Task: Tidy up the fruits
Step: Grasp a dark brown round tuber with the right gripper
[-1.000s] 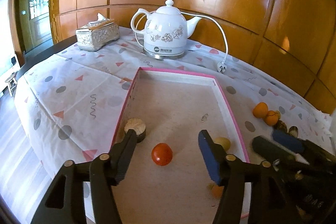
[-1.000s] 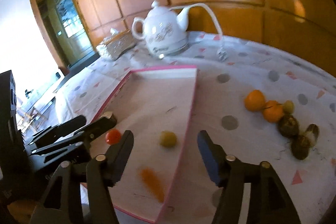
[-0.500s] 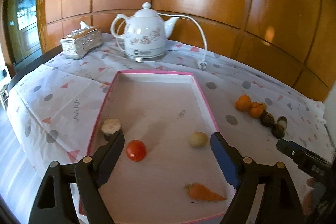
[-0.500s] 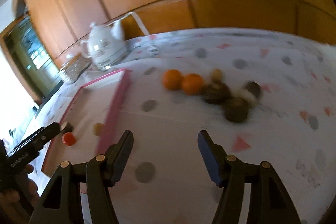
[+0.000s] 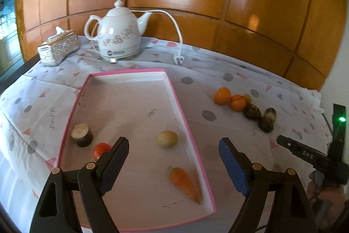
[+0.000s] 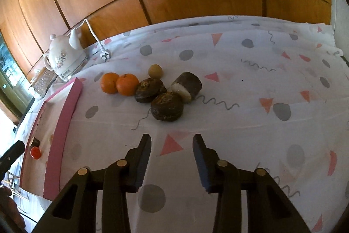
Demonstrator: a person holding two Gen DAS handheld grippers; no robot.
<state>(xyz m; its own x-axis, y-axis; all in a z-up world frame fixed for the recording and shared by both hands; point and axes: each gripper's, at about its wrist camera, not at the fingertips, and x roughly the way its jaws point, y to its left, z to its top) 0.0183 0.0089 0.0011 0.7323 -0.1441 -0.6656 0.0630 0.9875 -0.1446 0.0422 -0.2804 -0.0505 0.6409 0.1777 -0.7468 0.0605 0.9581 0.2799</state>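
Observation:
A pink-rimmed tray [image 5: 187, 130] holds a red tomato [image 5: 100, 149], a pale round fruit [image 5: 167, 138], a carrot [image 5: 185, 183] and a brown-skinned cut piece [image 5: 82, 134]. My left gripper [image 5: 173, 151] is open and empty above the tray's near end. On the cloth to the right lie two oranges [image 6: 118, 83], a small tan ball [image 6: 155, 71], two dark brown round fruits [image 6: 166, 106] and a brown cut piece [image 6: 187, 86]. My right gripper [image 6: 171, 146] is open and empty, just short of the dark fruits.
A white teapot [image 5: 118, 37] with cord and plug [image 5: 179, 60] stands behind the tray, a silver tissue box [image 5: 57, 47] to its left. Wooden wall panels back the table. The tray edge [image 6: 65, 115] lies left of the right gripper.
The left gripper has pulled back and swung right, away from the tomato. The right gripper has swung right from the tray to the fruit group, moved closer, and its jaws have narrowed.

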